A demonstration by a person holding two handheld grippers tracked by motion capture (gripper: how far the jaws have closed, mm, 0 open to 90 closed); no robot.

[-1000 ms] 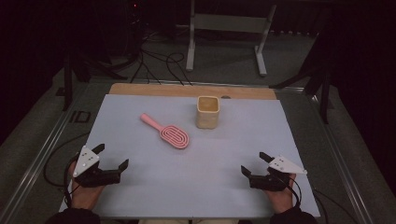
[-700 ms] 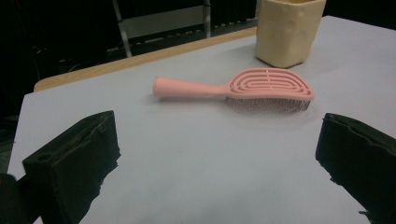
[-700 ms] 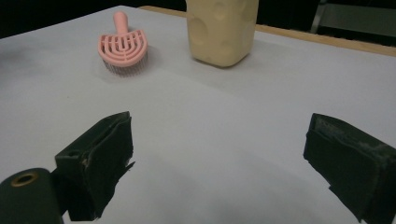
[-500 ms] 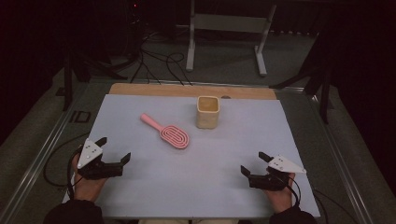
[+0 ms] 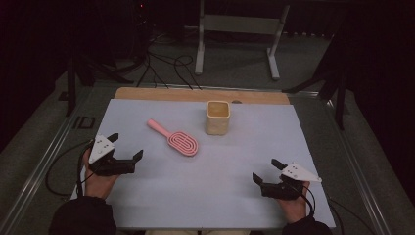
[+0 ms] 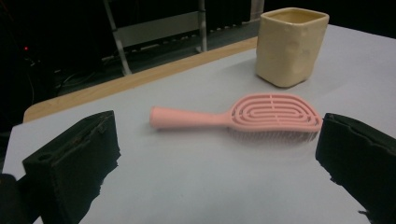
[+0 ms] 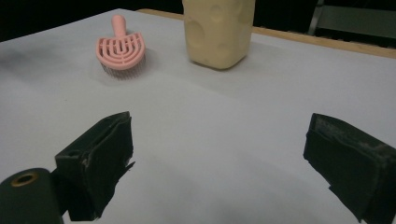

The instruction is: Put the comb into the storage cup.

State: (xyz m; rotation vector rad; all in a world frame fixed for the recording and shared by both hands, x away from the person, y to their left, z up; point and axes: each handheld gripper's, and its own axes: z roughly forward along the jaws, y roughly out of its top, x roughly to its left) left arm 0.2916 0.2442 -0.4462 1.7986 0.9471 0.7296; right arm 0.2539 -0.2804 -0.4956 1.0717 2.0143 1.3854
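Observation:
A pink hairbrush [image 5: 176, 139] lies bristles down on the white table cover, its handle pointing to the far left. A cream square cup [image 5: 218, 117] stands upright just right of it. My left gripper [image 5: 126, 146] is open at the table's left, a short way from the hairbrush [image 6: 252, 114], which lies ahead between its jaws with the cup [image 6: 289, 44] behind. My right gripper [image 5: 266, 171] is open near the front right, with nothing between its jaws. In its view the hairbrush [image 7: 120, 53] and the cup [image 7: 219, 30] stand farther off.
A wooden strip [image 5: 195, 94] runs along the table's far edge. Beyond it, cables and a metal stand [image 5: 235, 29] sit on the floor. White table surface [image 5: 205, 186] lies bare between the two grippers.
My left gripper has moved forward and to the right, toward the hairbrush. My right gripper has stayed where it was.

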